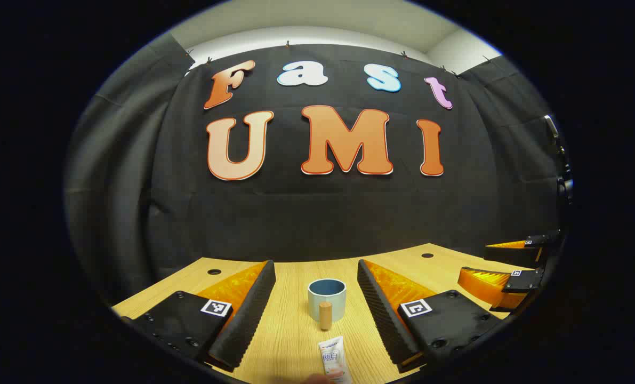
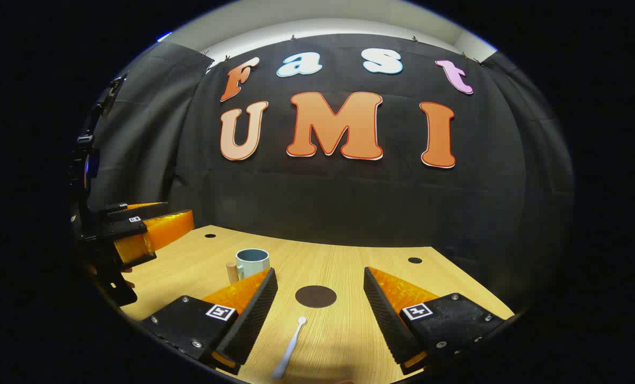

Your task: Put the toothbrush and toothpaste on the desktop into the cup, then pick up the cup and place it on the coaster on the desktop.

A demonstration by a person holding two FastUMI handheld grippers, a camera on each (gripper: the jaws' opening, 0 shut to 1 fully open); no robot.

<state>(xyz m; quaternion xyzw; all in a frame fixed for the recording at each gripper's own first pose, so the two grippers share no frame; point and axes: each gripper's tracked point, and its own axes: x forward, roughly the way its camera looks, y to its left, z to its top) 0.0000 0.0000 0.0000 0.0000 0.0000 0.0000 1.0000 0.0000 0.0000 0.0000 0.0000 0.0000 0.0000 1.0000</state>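
Observation:
In the left gripper view a pale blue cup (image 1: pixel 327 301) with a wooden handle stands on the wooden desktop (image 1: pixel 290 330), straight ahead between the fingers of my open left gripper (image 1: pixel 316 303). A white toothpaste tube (image 1: pixel 332 364) lies just in front of the cup, near the bottom edge. In the right gripper view a white toothbrush (image 2: pixel 290 347) lies lengthwise between the fingers of my open right gripper (image 2: pixel 320 305). Beyond it sits a dark round coaster (image 2: pixel 315 296). The cup (image 2: pixel 251 263) stands farther left. Both grippers hold nothing.
The right gripper (image 1: pixel 509 269) shows at the far right of the left gripper view, and the left gripper (image 2: pixel 136 229) at the far left of the right gripper view. Small round holes (image 2: pixel 415 260) mark the desktop's back. Black cloth closes the rear.

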